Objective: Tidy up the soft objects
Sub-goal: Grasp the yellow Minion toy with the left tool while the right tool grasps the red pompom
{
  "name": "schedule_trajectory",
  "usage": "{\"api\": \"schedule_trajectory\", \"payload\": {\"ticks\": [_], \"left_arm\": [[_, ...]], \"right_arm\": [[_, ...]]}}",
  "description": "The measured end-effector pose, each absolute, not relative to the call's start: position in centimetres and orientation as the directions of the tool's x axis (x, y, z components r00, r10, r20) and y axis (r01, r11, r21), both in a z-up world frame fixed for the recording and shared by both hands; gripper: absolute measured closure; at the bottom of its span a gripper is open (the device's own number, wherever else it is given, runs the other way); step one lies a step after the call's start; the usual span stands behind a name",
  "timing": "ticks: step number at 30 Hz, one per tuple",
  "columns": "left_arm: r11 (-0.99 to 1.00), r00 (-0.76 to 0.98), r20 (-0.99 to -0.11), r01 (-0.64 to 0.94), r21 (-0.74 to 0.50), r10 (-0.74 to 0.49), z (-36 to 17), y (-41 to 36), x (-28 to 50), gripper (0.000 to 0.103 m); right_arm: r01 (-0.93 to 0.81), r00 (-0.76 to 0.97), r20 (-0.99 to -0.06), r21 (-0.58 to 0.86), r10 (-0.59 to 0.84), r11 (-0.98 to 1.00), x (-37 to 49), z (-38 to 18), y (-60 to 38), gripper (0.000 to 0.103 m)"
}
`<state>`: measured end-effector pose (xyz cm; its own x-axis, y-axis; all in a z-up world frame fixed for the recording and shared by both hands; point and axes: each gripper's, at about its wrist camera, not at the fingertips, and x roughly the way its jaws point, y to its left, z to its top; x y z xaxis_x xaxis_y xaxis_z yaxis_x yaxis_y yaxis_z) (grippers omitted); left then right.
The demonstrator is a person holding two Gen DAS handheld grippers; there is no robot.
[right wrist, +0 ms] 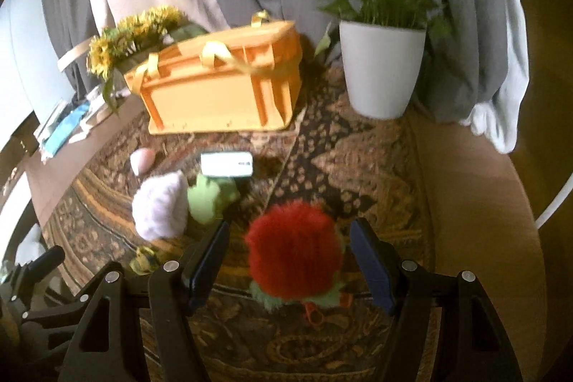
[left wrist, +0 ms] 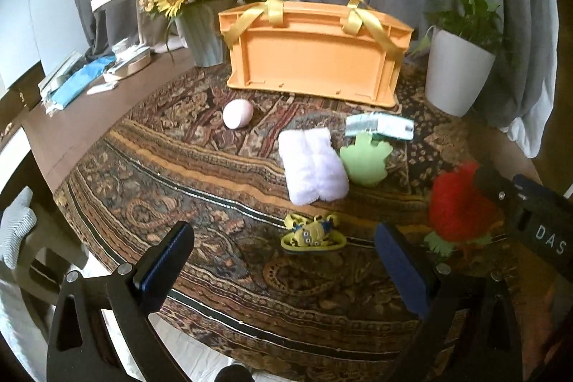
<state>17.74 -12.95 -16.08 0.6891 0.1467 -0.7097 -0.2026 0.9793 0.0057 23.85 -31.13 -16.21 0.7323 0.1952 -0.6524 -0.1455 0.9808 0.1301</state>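
Note:
My left gripper (left wrist: 283, 233) is open just above the patterned cloth, and a small yellow minion toy (left wrist: 311, 235) lies between its fingers, untouched. Beyond it lie a white fluffy cloth (left wrist: 311, 167), a green frog-shaped sponge (left wrist: 365, 160), a tissue packet (left wrist: 379, 126) and a pink egg-shaped thing (left wrist: 238, 113). An orange crate (left wrist: 315, 59) with yellow ribbon handles stands at the back. My right gripper (right wrist: 290, 233) is open around a red fluffy toy (right wrist: 293, 256) with green leaves; there is a gap on both sides. The right view is blurred.
A vase of sunflowers (left wrist: 204, 34) stands left of the crate and a white potted plant (left wrist: 454, 70) to its right. Papers and blue packets (left wrist: 78, 81) lie on the bare table at far left. Grey curtains hang behind. The table's edge runs close under both grippers.

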Motion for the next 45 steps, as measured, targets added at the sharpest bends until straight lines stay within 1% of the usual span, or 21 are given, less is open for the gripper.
{"api": "schedule_trajectory", "payload": {"ticks": [6, 12, 23, 25, 27, 29, 32, 34, 35, 36, 40, 45], "left_arm": [[0.982, 0.663, -0.734, -0.188, 0.028, 0.148, -18.3, -13.4, 18.6, 0.002], [0.985, 0.64, -0.756, -0.168, 0.036, 0.137, -19.9, -13.8, 20.0, 0.005], [0.986, 0.597, -0.791, -0.156, 0.05, 0.134, -21.8, -14.2, 21.9, 0.022], [0.986, 0.605, -0.784, -0.159, 0.051, 0.138, -21.8, -14.2, 21.8, 0.023], [0.986, 0.609, -0.781, -0.154, 0.057, 0.14, -21.7, -14.4, 21.8, 0.026], [0.987, 0.615, -0.776, -0.15, 0.058, 0.139, -21.7, -14.6, 21.7, 0.035], [0.989, 0.62, -0.774, -0.137, 0.053, 0.128, -21.6, -14.8, 21.6, 0.043], [0.991, 0.619, -0.777, -0.129, 0.044, 0.115, -21.6, -14.8, 21.7, 0.047], [0.991, 0.619, -0.777, -0.128, 0.043, 0.113, -21.6, -14.7, 21.7, 0.047], [0.991, 0.618, -0.779, -0.124, 0.041, 0.11, -21.6, -14.7, 21.7, 0.047], [0.992, 0.613, -0.784, -0.121, 0.03, 0.099, -21.4, -14.6, 21.6, 0.048], [0.993, 0.622, -0.779, -0.112, 0.02, 0.086, -21.0, -14.5, 21.3, 0.048]], "right_arm": [[-0.161, 0.684, -0.7, 0.132, 0.207, 0.978, 24.6, -18.8, -30.9, 0.033], [-0.158, 0.654, -0.728, 0.132, 0.204, 0.979, 25.6, -20.6, -30.7, 0.033], [-0.191, 0.628, -0.747, 0.123, 0.217, 0.974, 26.9, -22.0, -29.9, 0.033], [-0.194, 0.628, -0.748, 0.117, 0.215, 0.974, 27.0, -22.2, -29.9, 0.034], [-0.193, 0.63, -0.748, 0.113, 0.211, 0.975, 27.1, -22.4, -29.9, 0.034], [-0.189, 0.632, -0.747, 0.111, 0.207, 0.976, 27.3, -22.5, -30.0, 0.036], [-0.182, 0.628, -0.751, 0.112, 0.203, 0.977, 27.6, -22.8, -30.1, 0.042], [-0.179, 0.635, -0.747, 0.105, 0.196, 0.978, 27.7, -22.8, -30.3, 0.049], [-0.181, 0.635, -0.746, 0.106, 0.198, 0.978, 27.7, -22.8, -30.3, 0.051], [-0.181, 0.637, -0.746, 0.103, 0.196, 0.978, 27.7, -22.8, -30.3, 0.055], [-0.185, 0.641, -0.741, 0.104, 0.201, 0.977, 27.4, -22.6, -30.4, 0.061], [-0.195, 0.652, -0.728, 0.109, 0.212, 0.975, 26.9, -22.1, -30.3, 0.065]]}}
